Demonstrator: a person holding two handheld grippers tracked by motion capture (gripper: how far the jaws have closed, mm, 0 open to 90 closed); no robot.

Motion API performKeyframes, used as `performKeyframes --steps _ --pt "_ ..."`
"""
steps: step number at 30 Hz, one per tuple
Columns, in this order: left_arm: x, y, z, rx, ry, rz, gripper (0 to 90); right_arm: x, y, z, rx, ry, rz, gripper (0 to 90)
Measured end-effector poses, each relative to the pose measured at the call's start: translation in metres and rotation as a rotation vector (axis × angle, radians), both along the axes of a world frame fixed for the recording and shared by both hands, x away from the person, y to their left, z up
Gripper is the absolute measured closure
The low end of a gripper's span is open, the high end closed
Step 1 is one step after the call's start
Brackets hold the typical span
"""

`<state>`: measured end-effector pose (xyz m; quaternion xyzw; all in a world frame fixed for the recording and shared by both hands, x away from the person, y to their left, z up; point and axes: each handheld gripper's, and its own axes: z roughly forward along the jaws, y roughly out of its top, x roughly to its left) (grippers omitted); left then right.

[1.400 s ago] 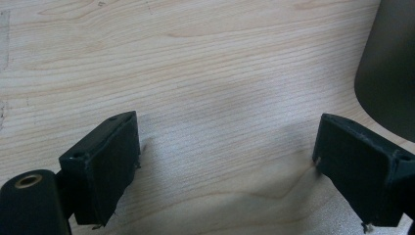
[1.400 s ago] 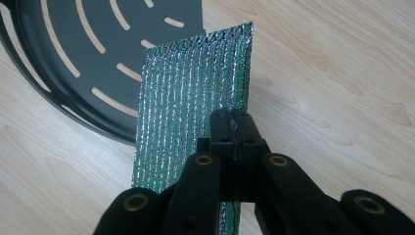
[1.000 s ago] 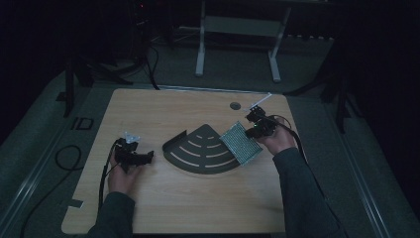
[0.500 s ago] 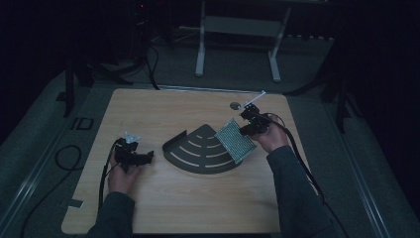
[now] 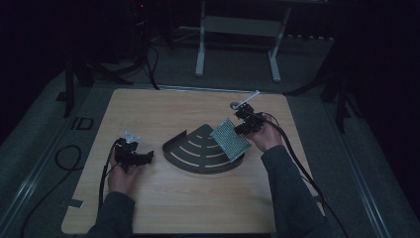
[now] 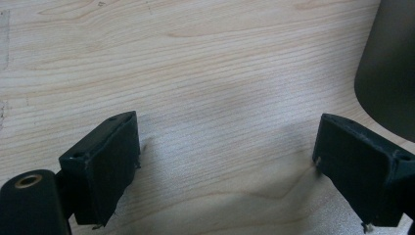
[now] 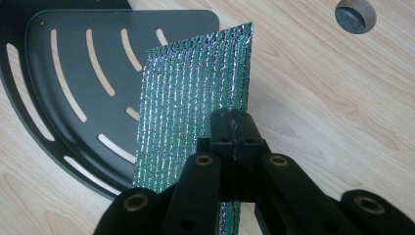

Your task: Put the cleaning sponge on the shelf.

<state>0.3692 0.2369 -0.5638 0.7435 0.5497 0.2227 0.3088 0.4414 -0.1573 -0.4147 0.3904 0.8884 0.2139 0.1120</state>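
Right hand-held gripper (image 7: 234,128) clamps a silver-green mesh sheet (image 7: 193,103) tilted over the black slotted corner tray (image 7: 63,103) on the counter (image 5: 163,109); next, likely lowering it in. Left hand-held gripper (image 6: 225,166) rests wide, empty.

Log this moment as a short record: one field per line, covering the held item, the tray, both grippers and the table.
held item: green-silver mesh pad, thin, held by one edge
tray: dark quarter-round slotted tray, flat on the table, no items lying in it
pad position: partly over the tray's right side
right gripper: shut on the pad
left gripper: open, nothing between the jaws, on the table left of the tray
table: light wood, round hole near the far right
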Motion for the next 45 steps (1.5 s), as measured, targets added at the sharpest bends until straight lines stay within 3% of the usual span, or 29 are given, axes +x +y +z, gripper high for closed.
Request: performKeyframes --steps 15,32,45 --pt "0.000 0.000 0.000 -0.001 0.000 0.002 10.8 0.006 0.007 -0.009 0.002 0.000 0.019 89.7" --pt "0.000 0.000 0.000 0.000 0.001 0.000 10.8 -0.001 0.024 -0.028 -0.069 -0.010 0.080 89.7" --pt "0.000 0.000 0.000 -0.001 0.000 0.002 10.8 -0.003 0.031 -0.036 -0.086 0.002 0.095 89.6"
